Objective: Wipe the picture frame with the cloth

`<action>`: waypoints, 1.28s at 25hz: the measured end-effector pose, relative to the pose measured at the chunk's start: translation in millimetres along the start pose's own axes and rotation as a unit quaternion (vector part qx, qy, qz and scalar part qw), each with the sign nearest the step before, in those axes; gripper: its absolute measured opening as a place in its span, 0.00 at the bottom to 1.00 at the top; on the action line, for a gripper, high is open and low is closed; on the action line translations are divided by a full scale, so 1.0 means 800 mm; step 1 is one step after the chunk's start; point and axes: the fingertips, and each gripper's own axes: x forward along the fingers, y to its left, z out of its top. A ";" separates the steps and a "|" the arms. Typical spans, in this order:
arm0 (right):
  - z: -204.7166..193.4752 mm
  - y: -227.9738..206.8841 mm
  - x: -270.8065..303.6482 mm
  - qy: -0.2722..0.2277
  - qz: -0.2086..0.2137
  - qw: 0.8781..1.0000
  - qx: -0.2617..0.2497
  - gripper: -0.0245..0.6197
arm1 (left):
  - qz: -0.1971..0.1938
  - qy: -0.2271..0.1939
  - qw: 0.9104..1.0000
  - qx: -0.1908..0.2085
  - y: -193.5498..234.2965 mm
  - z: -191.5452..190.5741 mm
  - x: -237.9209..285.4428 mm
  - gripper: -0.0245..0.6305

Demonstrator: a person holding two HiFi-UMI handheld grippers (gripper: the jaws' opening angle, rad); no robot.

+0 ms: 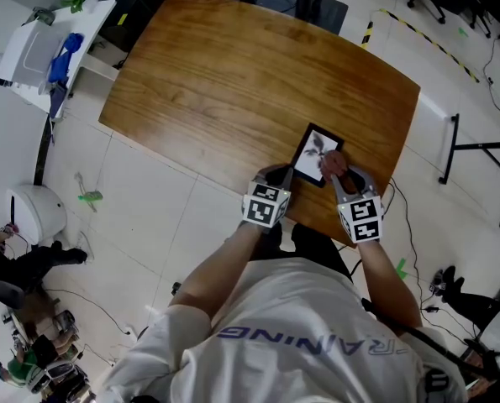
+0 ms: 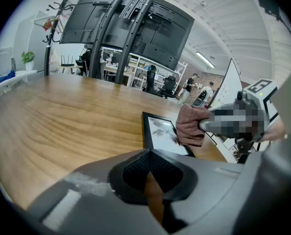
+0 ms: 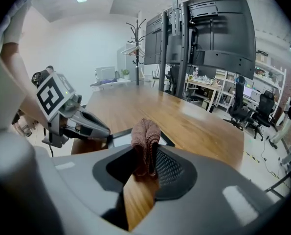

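Wooden table: one frame, one cloth.

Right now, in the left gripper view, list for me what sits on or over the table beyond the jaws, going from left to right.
picture frame → cloth → right gripper, its jaws closed on the cloth

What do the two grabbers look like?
The left gripper and right gripper are grey, with dark textured pads, and each carries a white cube of black square markers. The person wears a white short-sleeved shirt with blue lettering.
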 end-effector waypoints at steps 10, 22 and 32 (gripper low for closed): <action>0.042 0.081 0.040 -0.011 0.065 0.997 -0.043 0.21 | -0.003 0.002 1.000 -0.005 0.000 0.004 -0.002 0.04; 0.030 0.089 0.054 0.008 0.062 0.997 -0.044 0.21 | -0.011 0.006 1.000 -0.012 -0.003 0.005 -0.003 0.04; -0.003 0.059 0.023 0.017 0.029 0.999 -0.043 0.21 | -0.010 0.008 1.000 -0.013 0.000 0.004 -0.002 0.04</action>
